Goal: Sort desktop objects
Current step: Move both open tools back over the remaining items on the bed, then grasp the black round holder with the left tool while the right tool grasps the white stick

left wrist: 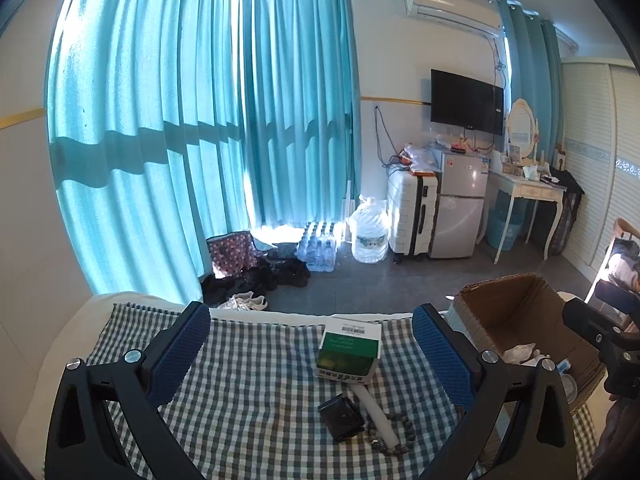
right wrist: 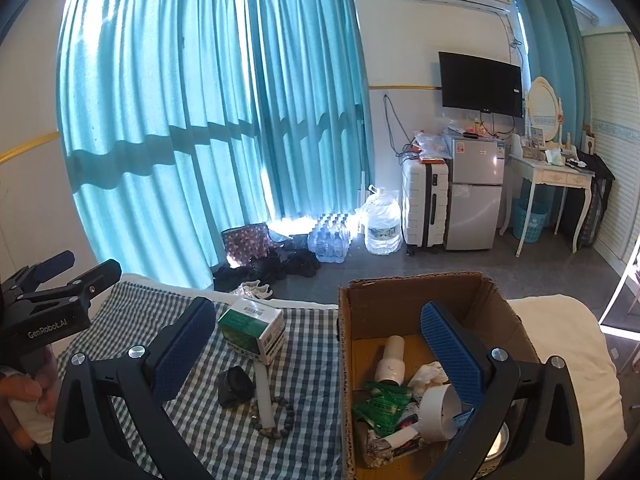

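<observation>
On the checked cloth (left wrist: 248, 408) lie a green-and-white box (left wrist: 349, 350), a small black case (left wrist: 341, 416), a white stick (left wrist: 376, 414) and a bead bracelet (left wrist: 396, 438). My left gripper (left wrist: 311, 344) is open and empty, held above them. My right gripper (right wrist: 318, 340) is open and empty, straddling the left wall of a cardboard box (right wrist: 400, 292). The same items show in the right wrist view: the green-and-white box (right wrist: 251, 328), black case (right wrist: 236, 386), stick (right wrist: 264, 392), bracelet (right wrist: 280, 420). The cardboard box holds a white bottle (right wrist: 392, 360), green packets (right wrist: 380, 404) and a tape roll (right wrist: 438, 410).
The cardboard box (left wrist: 520, 312) stands right of the cloth. Past the table's far edge are shoes (left wrist: 246, 302), water bottles (left wrist: 318, 250), a water jug (left wrist: 370, 236), a suitcase (left wrist: 410, 212) and a fridge (left wrist: 460, 204). Teal curtains (left wrist: 200, 120) hang behind.
</observation>
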`<control>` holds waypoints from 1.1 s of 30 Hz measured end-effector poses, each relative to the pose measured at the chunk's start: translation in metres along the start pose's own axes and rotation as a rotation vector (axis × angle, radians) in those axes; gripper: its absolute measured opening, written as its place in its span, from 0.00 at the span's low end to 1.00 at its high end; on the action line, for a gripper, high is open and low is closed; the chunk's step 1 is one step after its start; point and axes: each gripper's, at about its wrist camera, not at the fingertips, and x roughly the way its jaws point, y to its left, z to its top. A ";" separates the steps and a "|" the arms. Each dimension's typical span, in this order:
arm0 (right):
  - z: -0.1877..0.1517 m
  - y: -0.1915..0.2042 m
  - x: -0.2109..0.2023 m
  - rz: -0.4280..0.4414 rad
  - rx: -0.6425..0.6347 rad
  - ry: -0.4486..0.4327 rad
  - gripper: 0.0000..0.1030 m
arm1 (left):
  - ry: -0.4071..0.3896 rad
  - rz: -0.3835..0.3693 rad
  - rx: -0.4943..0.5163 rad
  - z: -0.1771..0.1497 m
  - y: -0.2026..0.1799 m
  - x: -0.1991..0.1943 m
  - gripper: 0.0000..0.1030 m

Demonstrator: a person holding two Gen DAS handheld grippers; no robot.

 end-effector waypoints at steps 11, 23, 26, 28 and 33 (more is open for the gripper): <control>-0.011 0.030 0.025 0.019 -0.043 0.006 1.00 | 0.024 0.013 -0.034 -0.015 0.024 0.022 1.00; -0.029 0.055 0.059 0.022 -0.085 0.050 1.00 | 0.076 0.018 -0.070 -0.040 0.043 0.053 1.00; -0.032 0.057 0.068 0.017 -0.092 0.067 1.00 | 0.092 0.023 -0.080 -0.045 0.051 0.060 1.00; -0.034 0.059 0.073 0.018 -0.096 0.073 1.00 | 0.103 0.027 -0.079 -0.049 0.053 0.065 1.00; -0.041 0.064 0.081 0.025 -0.122 0.085 1.00 | 0.118 0.040 -0.062 -0.053 0.056 0.073 1.00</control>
